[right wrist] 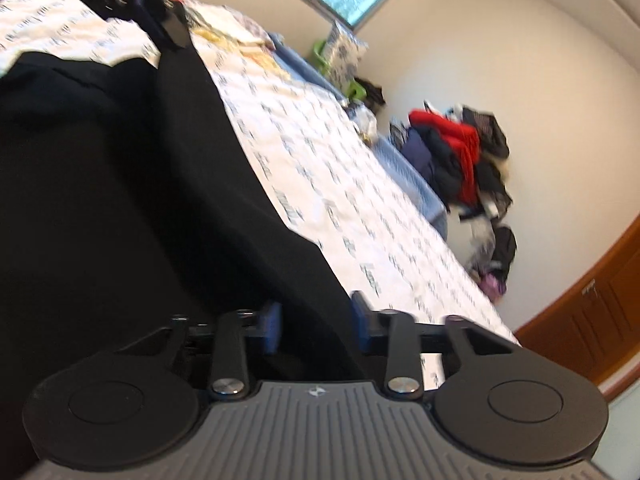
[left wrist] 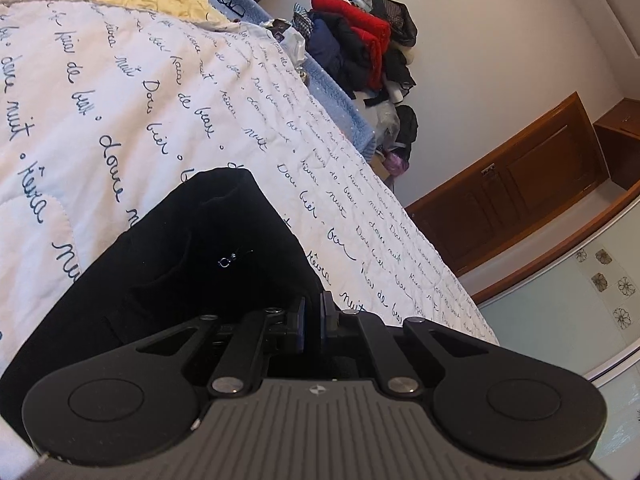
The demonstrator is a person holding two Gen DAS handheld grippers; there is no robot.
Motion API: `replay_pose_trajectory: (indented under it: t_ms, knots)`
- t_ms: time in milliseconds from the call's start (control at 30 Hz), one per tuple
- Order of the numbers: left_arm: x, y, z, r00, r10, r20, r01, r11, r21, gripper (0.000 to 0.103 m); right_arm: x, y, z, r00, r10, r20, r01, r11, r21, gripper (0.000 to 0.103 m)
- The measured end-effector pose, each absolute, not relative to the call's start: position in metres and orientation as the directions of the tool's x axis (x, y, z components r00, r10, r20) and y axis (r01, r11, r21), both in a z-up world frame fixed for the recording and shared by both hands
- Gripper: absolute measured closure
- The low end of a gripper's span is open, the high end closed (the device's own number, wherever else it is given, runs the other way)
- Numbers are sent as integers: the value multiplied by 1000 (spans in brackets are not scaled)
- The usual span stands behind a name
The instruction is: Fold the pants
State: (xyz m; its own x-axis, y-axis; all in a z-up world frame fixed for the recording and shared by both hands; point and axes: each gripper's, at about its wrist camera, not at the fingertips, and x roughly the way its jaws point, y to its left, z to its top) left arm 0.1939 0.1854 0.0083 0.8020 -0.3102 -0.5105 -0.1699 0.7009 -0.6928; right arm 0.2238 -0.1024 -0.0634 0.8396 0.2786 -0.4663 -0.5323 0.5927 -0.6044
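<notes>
**Black pants on the bed, one edge pinched, the other loosely straddled**

My left tongs [left wrist: 313,320] have their blue pads nearly together at six o'clock in the left view, and a thin edge of the black pants [left wrist: 180,264] runs down between them, so I read them as pinching the cloth. The pants spread away from the pads toward nine and ten o'clock, lying on the white quilt [left wrist: 120,92] with its dark handwritten script. A small metal ring [left wrist: 225,262] glints on the dark cloth near the middle of the view.

My right tongs [right wrist: 316,326] stand spread. Their blue fingers [right wrist: 271,330] sit well apart, and a band of the pants [right wrist: 120,200] passes through the gap; I cannot tell whether either pad touches it. From there the cloth stretches up toward eleven o'clock, where the other tongs show, small and blurred, at the far end. The right view is smeared throughout.

Along the far side of the bed runs a blue blanket [left wrist: 340,92]. Toward one o'clock in the left view, a heap of clothes [left wrist: 360,40], red and dark, stands against the wall. A brown wooden door [left wrist: 520,184] fills three o'clock.
</notes>
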Motion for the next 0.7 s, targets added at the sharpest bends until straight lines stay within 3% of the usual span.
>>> replay_pose_trajectory:
  t_ms: [67, 133, 200, 267, 367, 400, 467, 700]
  knots:
    - [196, 187, 5, 805, -314, -503, -168, 693, -701, 91, 226, -99, -67, 837, 276, -472, -536, 589, -605, 94]
    - [198, 189, 2, 802, -336, -494, -171, 664, -728, 82, 221, -94, -69, 841, 274, -467, -534, 563, -631, 95]
    - [201, 192, -1, 800, -353, -485, -176, 635, -752, 63, 208, -93, -73, 844, 275, -461, -533, 528, -661, 95]
    - [203, 194, -4, 800, -346, -489, -193, 625, -757, 59, 194, -94, -76, 843, 278, -460, -536, 506, -676, 95]
    - [206, 196, -8, 800, -350, -488, -203, 607, -768, 60, 183, -96, -76, 837, 285, -466, -545, 497, -675, 95]
    - [207, 197, -10, 799, -356, -485, -205, 597, -776, 75, 181, -97, -75, 836, 288, -468, -548, 499, -671, 95]
    - [206, 198, -12, 787, -372, -492, -210, 589, -781, 91, 180, -97, -74, 830, 290, -477, -556, 511, -656, 95]
    - [171, 205, 5, 790, -382, -479, -142, 646, -750, 93, 164, -104, -57, 805, 337, -489, -587, 576, -569, 95]
